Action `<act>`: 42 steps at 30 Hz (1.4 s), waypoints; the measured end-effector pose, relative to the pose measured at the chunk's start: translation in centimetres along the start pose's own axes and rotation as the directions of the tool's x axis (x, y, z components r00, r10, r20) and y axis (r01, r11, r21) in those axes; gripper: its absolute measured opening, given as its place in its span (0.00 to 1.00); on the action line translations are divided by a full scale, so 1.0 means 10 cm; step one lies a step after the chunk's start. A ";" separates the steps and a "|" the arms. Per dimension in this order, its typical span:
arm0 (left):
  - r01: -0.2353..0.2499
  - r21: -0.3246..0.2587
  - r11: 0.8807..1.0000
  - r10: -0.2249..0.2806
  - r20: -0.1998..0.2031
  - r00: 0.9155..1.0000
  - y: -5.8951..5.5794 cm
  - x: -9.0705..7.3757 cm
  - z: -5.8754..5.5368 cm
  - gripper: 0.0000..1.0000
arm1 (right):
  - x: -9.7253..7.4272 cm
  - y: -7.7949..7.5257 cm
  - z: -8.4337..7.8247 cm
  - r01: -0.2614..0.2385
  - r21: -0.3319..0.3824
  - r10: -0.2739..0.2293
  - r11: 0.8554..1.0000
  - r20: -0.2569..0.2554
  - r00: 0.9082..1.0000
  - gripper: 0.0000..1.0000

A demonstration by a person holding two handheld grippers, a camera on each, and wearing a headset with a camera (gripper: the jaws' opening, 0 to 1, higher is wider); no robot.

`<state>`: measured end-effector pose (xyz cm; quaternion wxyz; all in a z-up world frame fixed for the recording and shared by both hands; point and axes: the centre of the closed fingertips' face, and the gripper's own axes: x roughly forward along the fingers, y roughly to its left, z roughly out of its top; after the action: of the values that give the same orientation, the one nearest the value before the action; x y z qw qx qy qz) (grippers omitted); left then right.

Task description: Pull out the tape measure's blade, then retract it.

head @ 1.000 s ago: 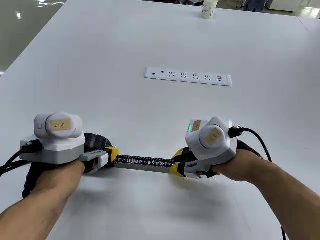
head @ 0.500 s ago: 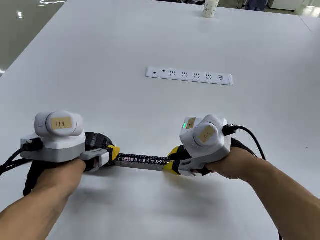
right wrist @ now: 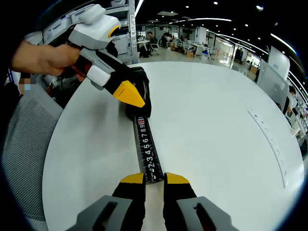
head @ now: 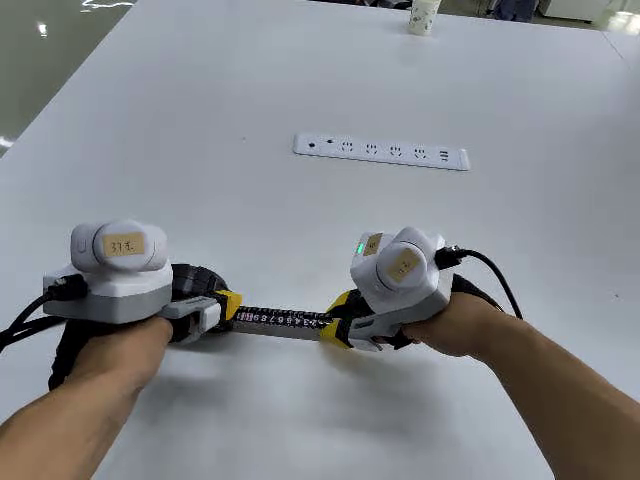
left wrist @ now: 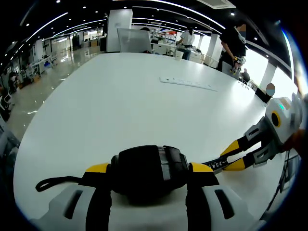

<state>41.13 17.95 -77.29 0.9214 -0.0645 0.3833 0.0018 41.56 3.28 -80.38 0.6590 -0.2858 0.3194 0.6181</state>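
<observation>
- Left gripper (left wrist: pixel 150 169): fingers (left wrist: pixel 98 168) clamp the rounded black case (left wrist: pixel 147 161), lower centre.
- Right gripper (right wrist: pixel 154 180): fingers pinch the black, white-numbered blade (right wrist: pixel 146 144), stretched over the counter (right wrist: pixel 207 125).

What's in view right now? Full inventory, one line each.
tape measure: 1, black, on table in left claw
blade: 1, black with white numerals, drawn out to right claw
power strip: 1, white, mid-table
paper cup: 1, pale, table's far edge
table: 1, white, under everything
left claw: 1, yellow-tipped, shut on tape measure
right claw: 1, yellow-tipped, shut on blade
left hand: 1, holding left claw
right hand: 1, holding right claw
</observation>
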 end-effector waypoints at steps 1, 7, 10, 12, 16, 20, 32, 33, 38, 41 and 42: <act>0.000 -0.001 1.000 0.000 0.000 1.000 0.00 0.00 0.00 0.58 | 0.01 0.00 0.01 -0.001 0.001 0.001 1.000 0.001 1.000 0.10; 0.002 -0.003 1.000 -0.002 -0.002 1.000 0.00 0.00 0.00 0.58 | 0.04 0.01 0.05 -0.004 0.000 0.004 1.000 0.007 1.000 0.10; 0.003 -0.003 1.000 -0.003 -0.002 1.000 0.00 0.00 0.00 0.58 | 0.06 0.02 0.07 -0.006 0.000 0.006 1.000 0.010 1.000 0.10; 0.004 -0.004 1.000 -0.004 -0.003 1.000 0.00 0.00 0.00 0.58 | 0.07 0.02 0.08 -0.007 0.000 0.007 1.000 0.012 1.000 0.10; 0.004 -0.007 1.000 -0.004 -0.003 1.000 0.00 0.00 0.00 0.58 | 0.09 0.02 0.11 -0.009 -0.005 0.009 1.000 0.013 1.000 0.10; 0.004 -0.008 1.000 -0.004 -0.003 1.000 0.00 0.00 0.00 0.58 | 0.11 0.03 0.14 -0.011 -0.008 0.011 1.000 0.016 1.000 0.10; 0.006 -0.013 1.000 -0.006 -0.005 1.000 0.00 0.00 0.00 0.58 | 0.18 0.05 0.22 -0.017 -0.008 0.017 1.000 0.027 1.000 0.10; 0.006 -0.013 1.000 -0.007 -0.005 1.000 0.00 0.00 0.00 0.58 | 0.19 0.06 0.22 -0.017 -0.008 0.018 1.000 0.027 0.999 0.10; 0.007 -0.015 1.000 -0.008 -0.006 1.000 0.00 0.00 0.00 0.58 | 0.21 0.07 0.25 -0.020 -0.007 0.020 1.000 0.032 0.999 0.10; 0.007 -0.016 1.000 -0.007 -0.006 1.000 0.00 0.00 0.00 0.58 | 0.22 0.07 0.26 -0.021 -0.008 0.021 1.000 0.034 0.999 0.10; 0.007 -0.016 1.000 -0.007 -0.006 1.000 0.00 0.00 0.00 0.58 | 0.22 0.07 0.27 -0.022 -0.007 0.022 1.000 0.035 0.999 0.10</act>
<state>41.08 17.96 -77.31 0.9197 -0.0731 0.3858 0.0014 41.10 6.82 -80.40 0.6566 -0.2737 0.3089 0.6313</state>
